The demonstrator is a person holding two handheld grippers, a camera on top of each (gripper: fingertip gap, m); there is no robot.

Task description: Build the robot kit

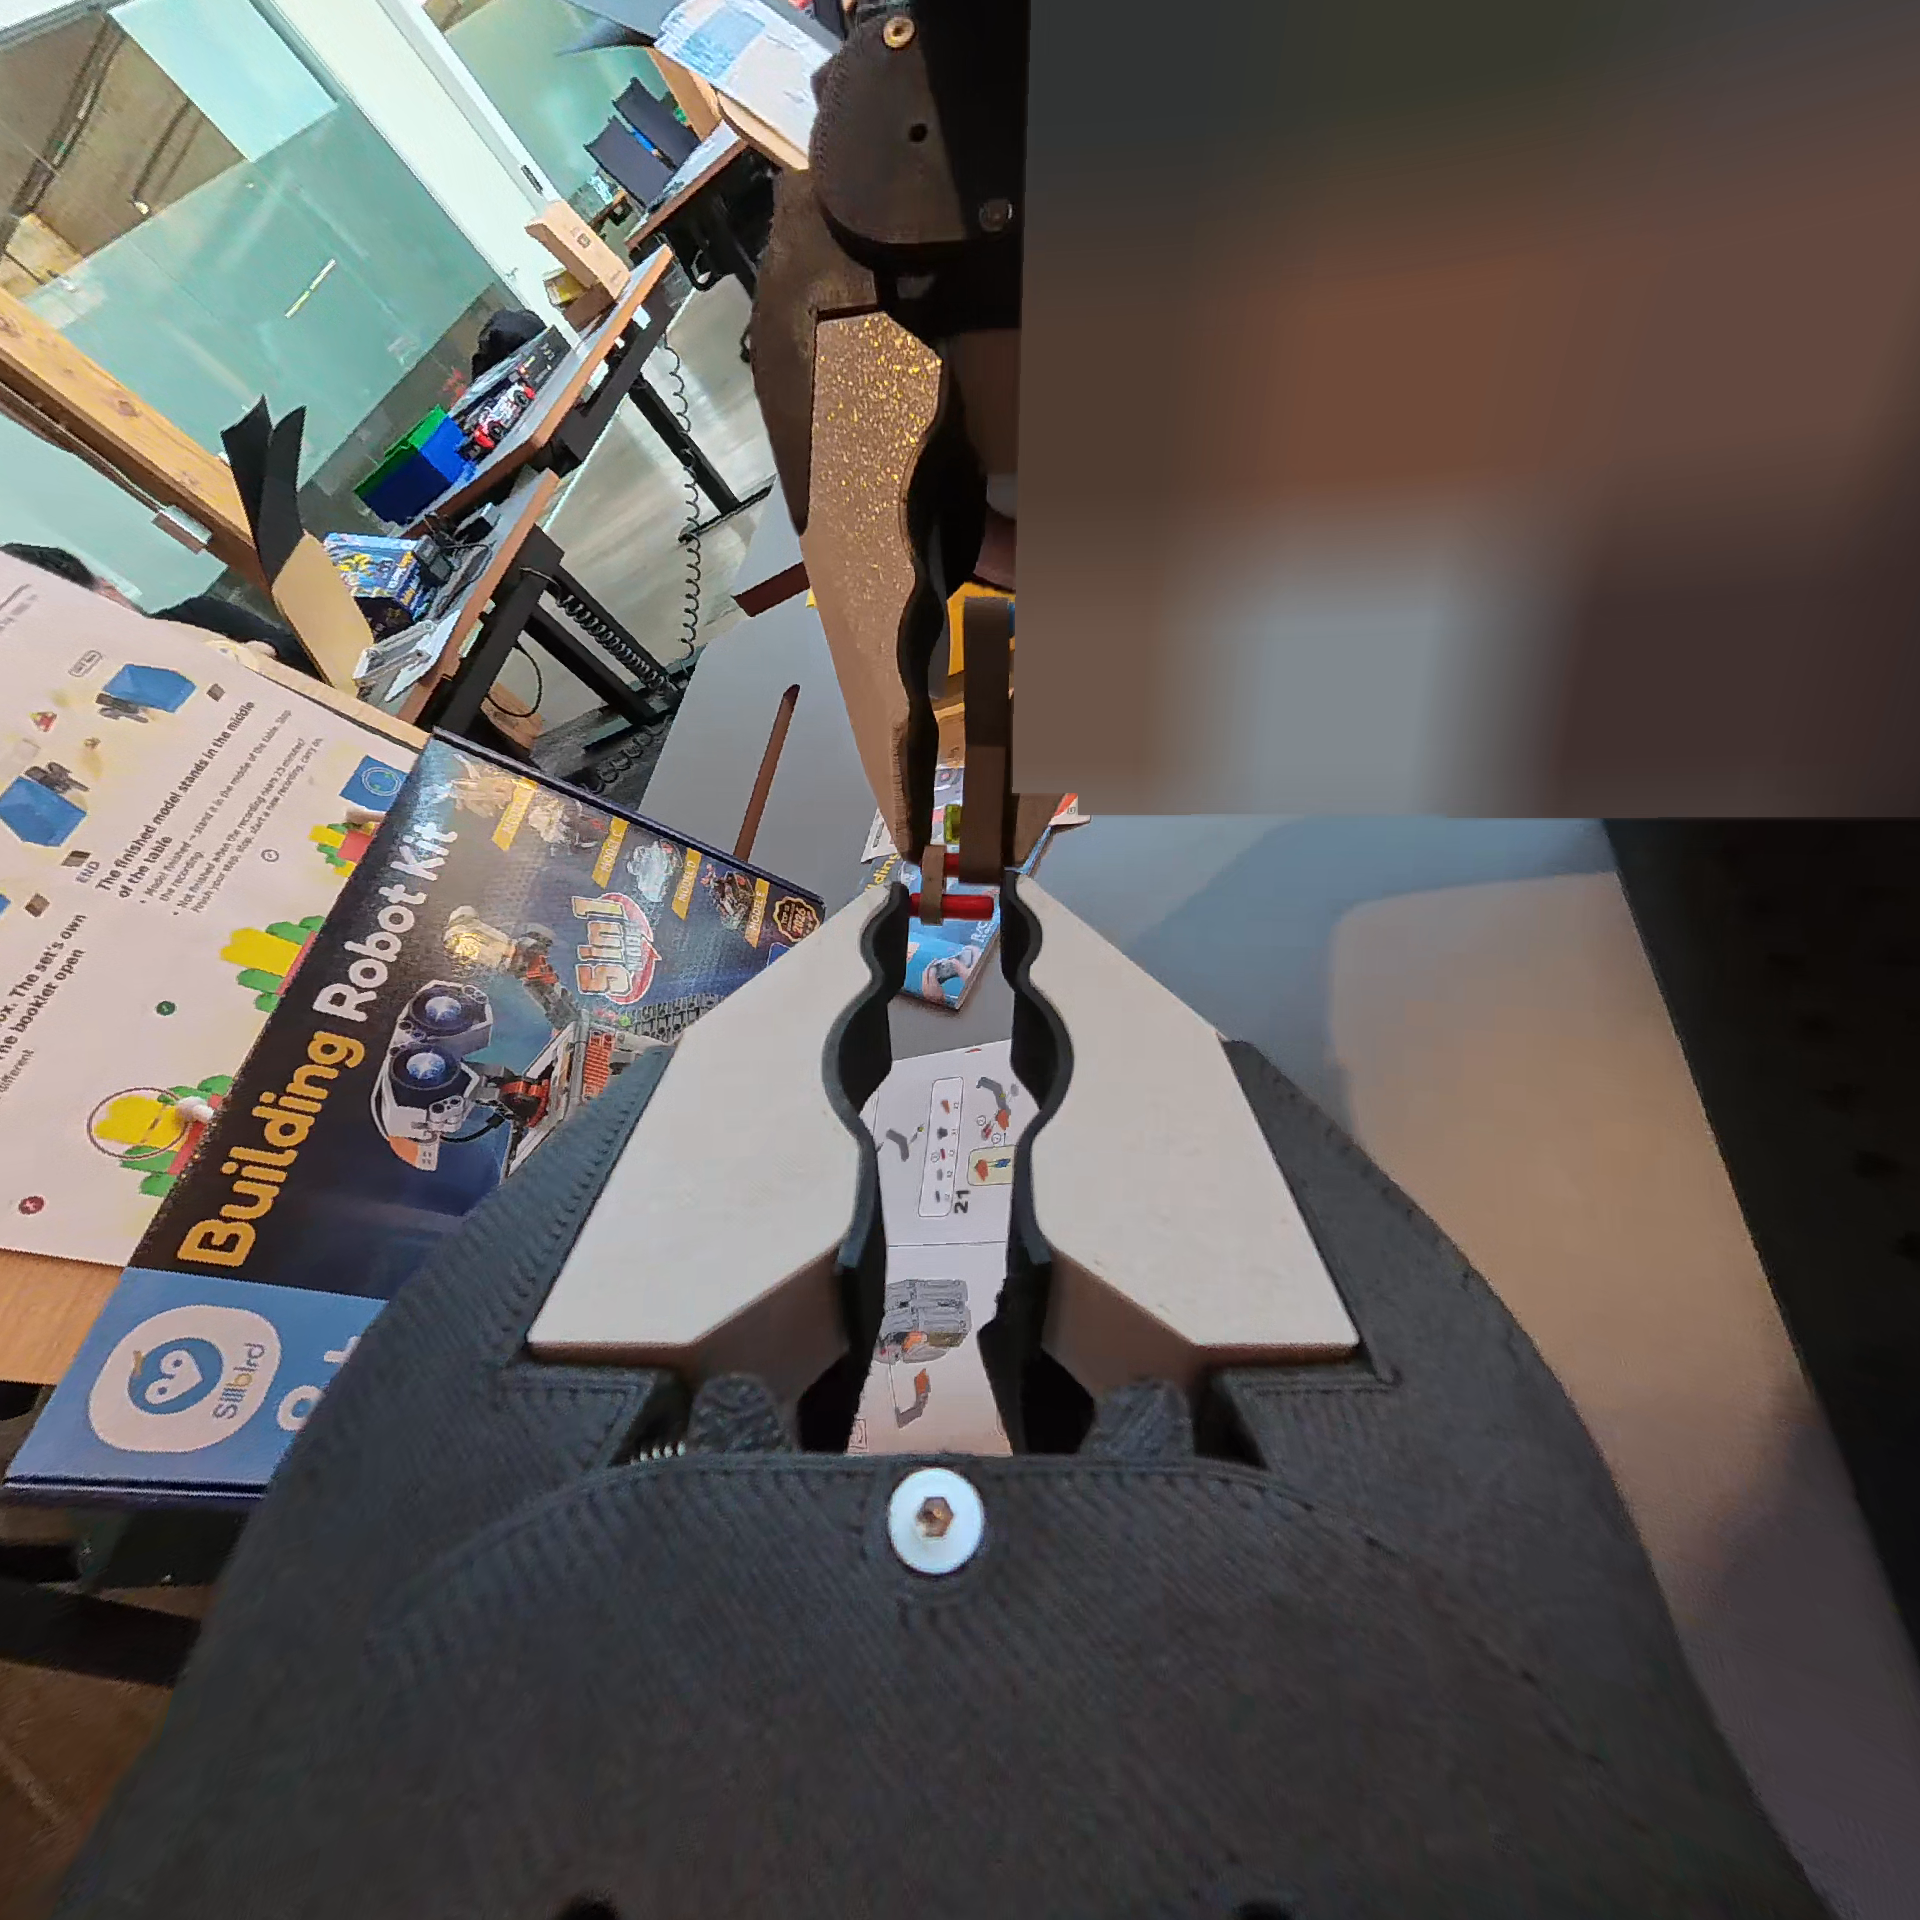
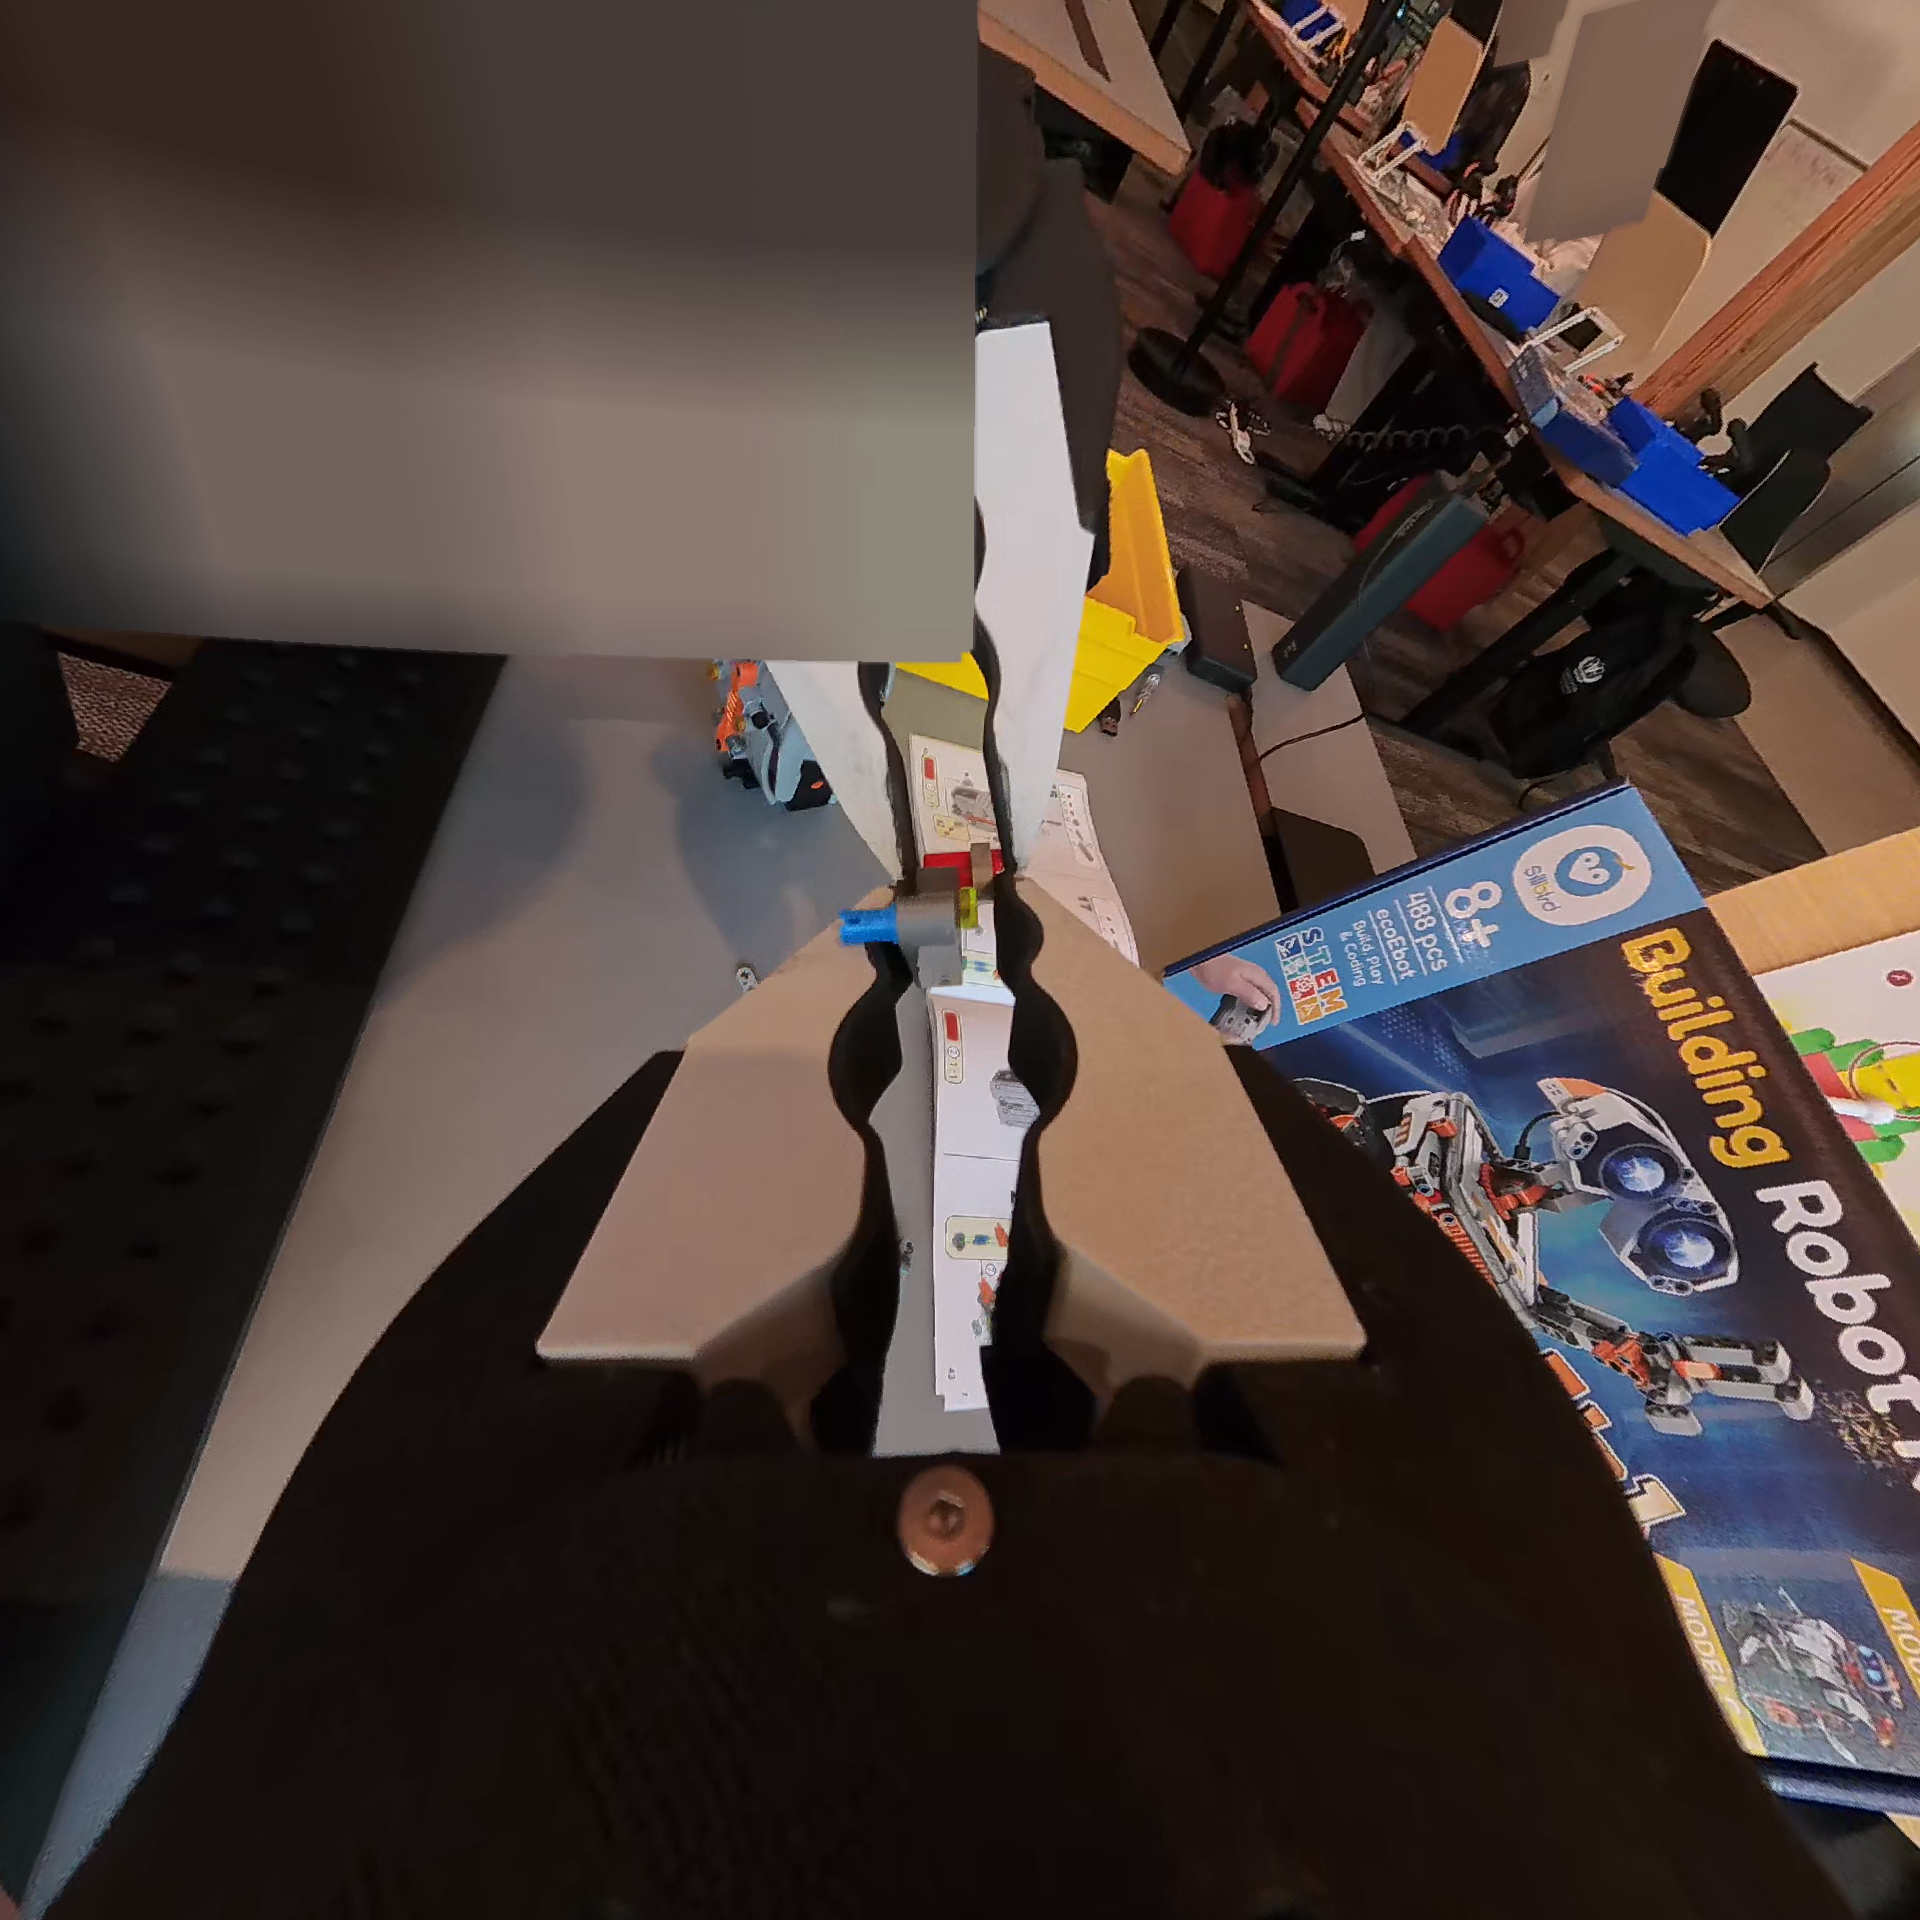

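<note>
My left gripper (image 1: 948,891) is shut on a small red building-kit pin (image 1: 966,904), held above the grey table (image 1: 1195,935). My right gripper (image 2: 948,902) is shut on a small grey connector (image 2: 930,925) that has a blue pin (image 2: 868,923) sticking out to the left and a yellow-green bit (image 2: 968,906) on its right. The two grippers meet tip to tip, so the red pin (image 2: 951,860) touches the grey connector. In the left wrist view the right gripper (image 1: 954,847) comes down from above. In the right wrist view the left gripper (image 2: 961,868) does the same.
An open instruction booklet (image 2: 971,1143) lies on the table under the grippers. A blue robot kit box (image 2: 1558,1143) lies beside them on a printed sheet (image 1: 156,883). A partly built orange and grey model (image 2: 769,748) and a yellow bin (image 2: 1127,582) stand farther back. A black perforated mat (image 2: 208,935) is on the left. The grippers are tip to tip, or close to it.
</note>
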